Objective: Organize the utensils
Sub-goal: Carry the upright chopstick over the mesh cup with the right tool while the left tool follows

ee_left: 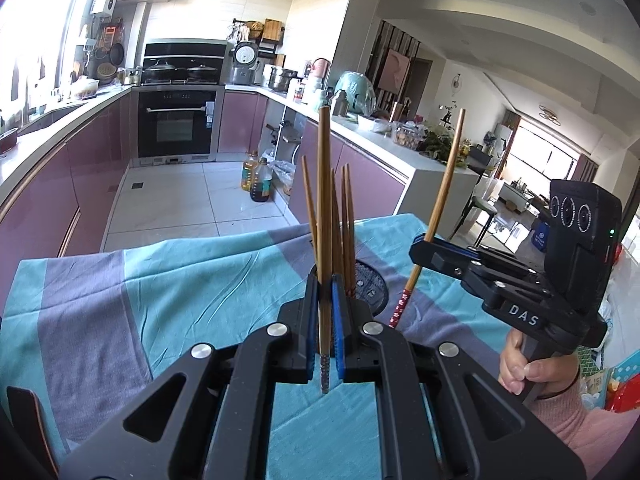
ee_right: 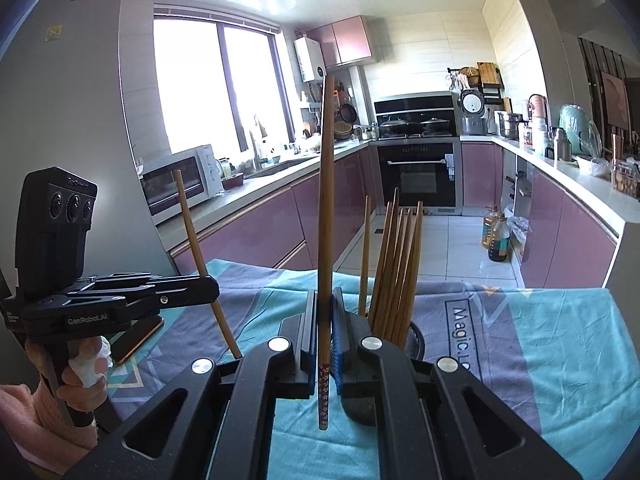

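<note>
My left gripper (ee_left: pixel 325 286) is shut on one brown chopstick (ee_left: pixel 324 200) that stands upright, its patterned end hanging below the pads. Just behind it, several chopsticks (ee_left: pixel 346 220) stand in a dark mesh holder (ee_left: pixel 370 284) on the cloth. My right gripper (ee_right: pixel 324 298) is shut on another upright chopstick (ee_right: pixel 326 200) with a red patterned end. From the right wrist view, the bunch of chopsticks (ee_right: pixel 396 272) in the holder (ee_right: pixel 416 340) is close on the right. Each gripper shows in the other's view: the right gripper (ee_left: pixel 422 246), the left gripper (ee_right: pixel 214 286).
A teal and grey cloth (ee_left: pixel 180 280) covers the table. A flat dark object with a copper edge (ee_right: pixel 136 336) lies on it at the left. Hands in pink sleeves (ee_left: pixel 520 368) hold the handles. Beyond the table's far edge lie the kitchen floor, purple cabinets and an oven.
</note>
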A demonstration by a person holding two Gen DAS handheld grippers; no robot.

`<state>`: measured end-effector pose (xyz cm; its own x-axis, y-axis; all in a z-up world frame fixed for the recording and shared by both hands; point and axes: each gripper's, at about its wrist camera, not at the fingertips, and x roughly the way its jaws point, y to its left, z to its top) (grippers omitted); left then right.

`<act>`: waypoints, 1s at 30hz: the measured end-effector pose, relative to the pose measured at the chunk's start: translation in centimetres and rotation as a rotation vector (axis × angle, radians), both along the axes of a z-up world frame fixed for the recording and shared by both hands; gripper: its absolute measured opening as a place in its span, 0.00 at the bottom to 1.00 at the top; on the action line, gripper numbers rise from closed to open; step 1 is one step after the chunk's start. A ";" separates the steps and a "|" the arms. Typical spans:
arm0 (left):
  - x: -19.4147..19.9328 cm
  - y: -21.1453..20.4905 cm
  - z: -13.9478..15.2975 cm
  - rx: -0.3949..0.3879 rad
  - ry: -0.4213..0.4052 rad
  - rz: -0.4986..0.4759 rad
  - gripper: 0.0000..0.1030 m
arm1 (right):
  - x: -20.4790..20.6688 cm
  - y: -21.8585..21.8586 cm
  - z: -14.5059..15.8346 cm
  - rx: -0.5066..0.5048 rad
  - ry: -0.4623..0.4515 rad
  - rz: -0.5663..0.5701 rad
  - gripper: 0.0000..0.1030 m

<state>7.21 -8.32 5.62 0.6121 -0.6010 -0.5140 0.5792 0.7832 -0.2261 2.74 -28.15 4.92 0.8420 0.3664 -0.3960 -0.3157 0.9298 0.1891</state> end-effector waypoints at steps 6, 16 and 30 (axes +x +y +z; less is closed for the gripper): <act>-0.1 -0.5 1.2 -0.007 -0.029 -0.009 0.07 | 0.6 0.1 0.3 0.001 -0.004 0.006 0.06; -0.2 -1.6 3.2 -0.011 -0.077 -0.012 0.07 | 1.5 0.0 1.1 -0.006 -0.019 0.012 0.06; -0.1 -2.5 4.8 -0.035 -0.110 -0.024 0.07 | 2.6 -0.2 1.9 -0.020 -0.031 0.001 0.06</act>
<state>7.12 -10.81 10.43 0.6489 -0.6321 -0.4235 0.6201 0.7619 -0.1871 5.36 -28.31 6.77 0.8535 0.3595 -0.3772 -0.3221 0.9330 0.1603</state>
